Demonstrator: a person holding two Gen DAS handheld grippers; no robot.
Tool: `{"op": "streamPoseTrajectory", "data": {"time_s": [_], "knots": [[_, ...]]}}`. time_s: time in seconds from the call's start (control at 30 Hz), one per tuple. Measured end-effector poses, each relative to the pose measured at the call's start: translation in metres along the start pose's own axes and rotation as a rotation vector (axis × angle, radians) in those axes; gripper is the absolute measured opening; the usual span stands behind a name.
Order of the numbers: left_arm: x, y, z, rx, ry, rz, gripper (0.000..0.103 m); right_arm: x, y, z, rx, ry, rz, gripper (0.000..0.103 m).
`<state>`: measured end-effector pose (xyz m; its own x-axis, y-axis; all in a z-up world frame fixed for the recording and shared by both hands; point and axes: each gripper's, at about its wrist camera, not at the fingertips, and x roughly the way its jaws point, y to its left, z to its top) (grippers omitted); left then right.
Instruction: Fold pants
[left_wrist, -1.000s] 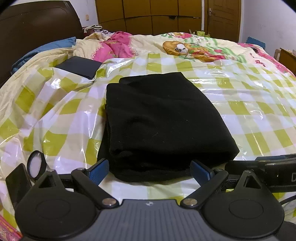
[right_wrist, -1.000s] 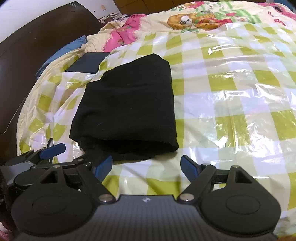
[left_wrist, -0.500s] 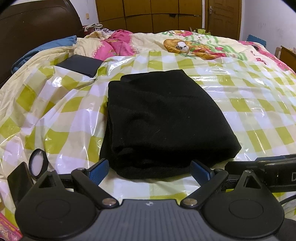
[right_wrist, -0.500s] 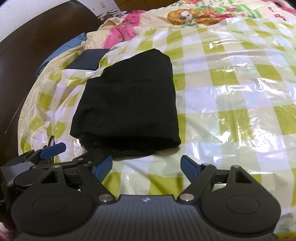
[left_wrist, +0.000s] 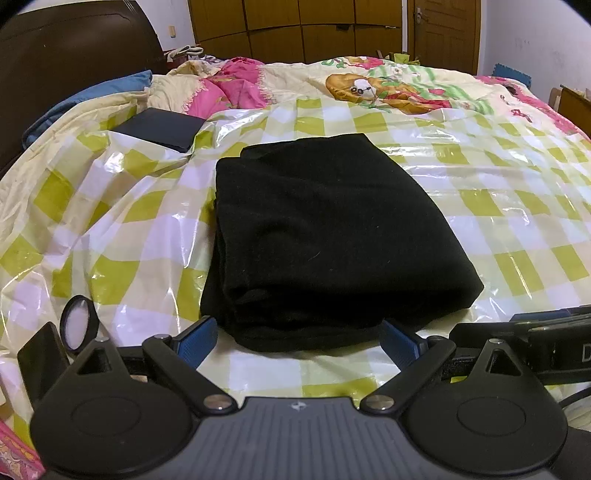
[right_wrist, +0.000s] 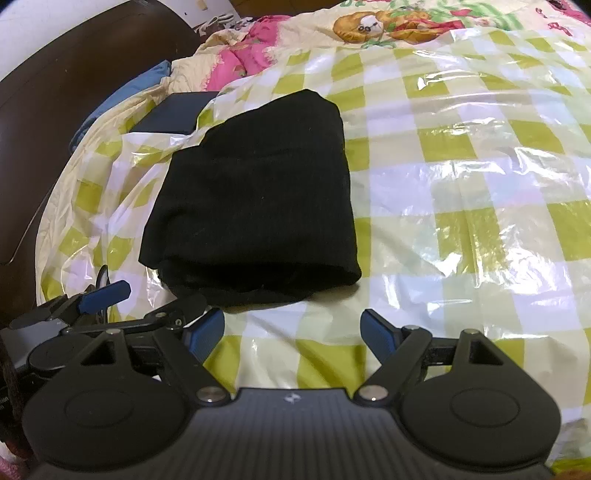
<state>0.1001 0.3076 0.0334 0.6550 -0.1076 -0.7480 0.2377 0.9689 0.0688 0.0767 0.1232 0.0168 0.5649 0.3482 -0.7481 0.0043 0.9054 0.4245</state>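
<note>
Left gripper (left_wrist: 298, 341) and right gripper (right_wrist: 292, 334): fingers spread wide, holding nothing, both just short of the pants' near edge. Black pants (left_wrist: 325, 236) lie folded into a compact stack on the checked plastic sheet (left_wrist: 122, 236) covering the bed. Beyond the pants, toward the headboard, a dark flat box (left_wrist: 162, 129).

plastic sheet (left_wrist: 140, 206): green-and-white checks, lying shiny and crinkled over the bed
quilt (left_wrist: 388, 88): cartoon print, bunching up pink near the headboard (left_wrist: 66, 48)
dark flat case (left_wrist: 159, 129): sitting at the sheet's far left corner
wardrobe (left_wrist: 295, 26): standing behind
</note>
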Motion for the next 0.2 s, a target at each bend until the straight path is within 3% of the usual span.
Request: {"op": "streamPoseTrajectory", "data": {"time_s": [0.2], "knots": [[-0.0015,-0.0005,-0.0007,0.006,-0.001,0.010,0.103,0.0004,0.0000,-0.0002,-0.003,0.008,0.005,0.081]]}}
